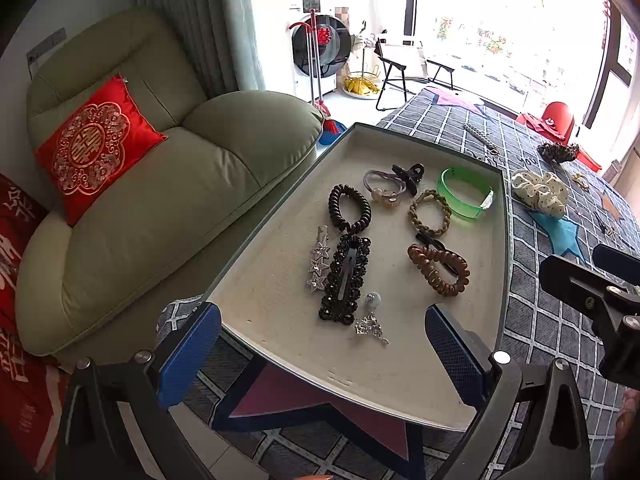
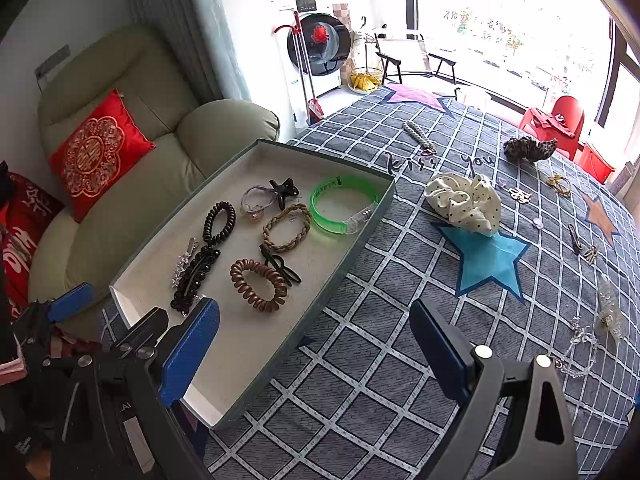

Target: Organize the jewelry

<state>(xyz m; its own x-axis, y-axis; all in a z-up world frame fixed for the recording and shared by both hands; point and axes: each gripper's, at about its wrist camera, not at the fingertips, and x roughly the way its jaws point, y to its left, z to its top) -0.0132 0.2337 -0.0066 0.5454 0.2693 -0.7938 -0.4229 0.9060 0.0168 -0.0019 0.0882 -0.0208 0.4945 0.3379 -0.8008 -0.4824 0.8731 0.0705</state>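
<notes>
Jaws wide apart & empty on both the left gripper (image 1: 322, 354) and right gripper (image 2: 314, 354), hovering over tray (image 2: 362, 236) w/ green bracelet (image 2: 340, 204) inside.

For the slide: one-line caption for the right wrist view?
Open right claw hovers over the tray's edge; polka-dot scrunchie still outside on the checked cloth.

Blue textured pads (image 1: 188, 354), black frames, silver screws.
</notes>
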